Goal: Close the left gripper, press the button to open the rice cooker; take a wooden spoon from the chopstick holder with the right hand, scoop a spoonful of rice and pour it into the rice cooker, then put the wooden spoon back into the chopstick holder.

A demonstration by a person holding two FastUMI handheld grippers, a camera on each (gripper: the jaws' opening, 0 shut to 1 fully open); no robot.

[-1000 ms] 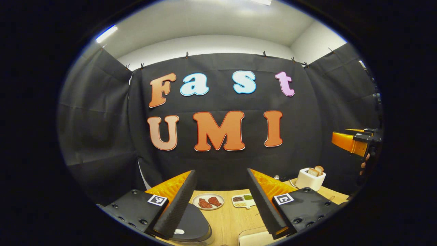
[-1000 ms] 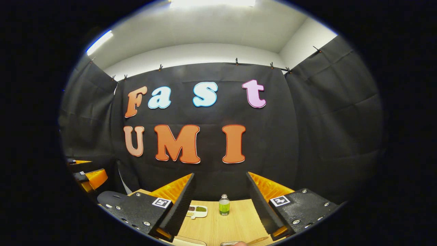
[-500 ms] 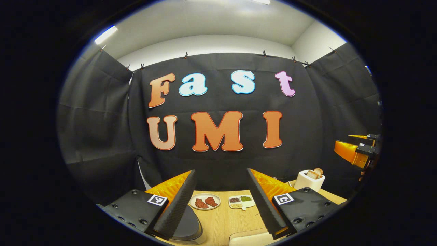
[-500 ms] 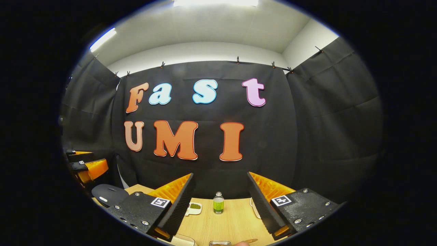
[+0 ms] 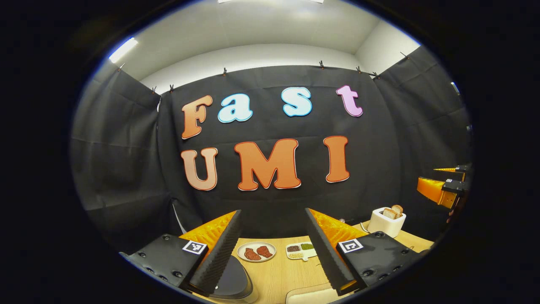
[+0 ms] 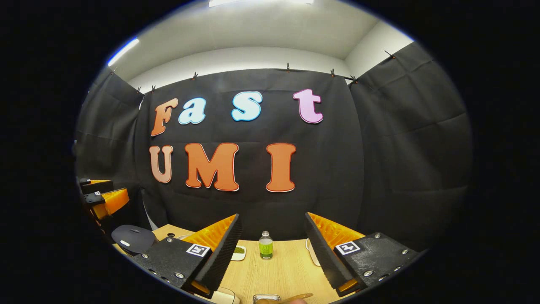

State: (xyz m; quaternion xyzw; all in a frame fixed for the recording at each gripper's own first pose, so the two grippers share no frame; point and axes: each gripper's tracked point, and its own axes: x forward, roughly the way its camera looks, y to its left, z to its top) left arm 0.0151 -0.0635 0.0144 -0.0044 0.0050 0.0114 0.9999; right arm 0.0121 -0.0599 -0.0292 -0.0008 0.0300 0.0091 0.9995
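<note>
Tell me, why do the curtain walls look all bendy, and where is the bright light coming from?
Left gripper view: the fisheye lens bows the booth's wall outward; a ceiling strip light glares at upper left. Right gripper view: same bowing, with a bright ceiling light at the top edge; the table is evenly lit and sharp.

bottle [image 6: 265, 246] ahead, toaster [image 5: 385, 221] right

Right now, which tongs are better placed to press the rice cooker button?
Left. The rice cooker sits right under the left tongs; from the right tongs it lies far off to the side. Left tongs are open, so shut them first.
</note>
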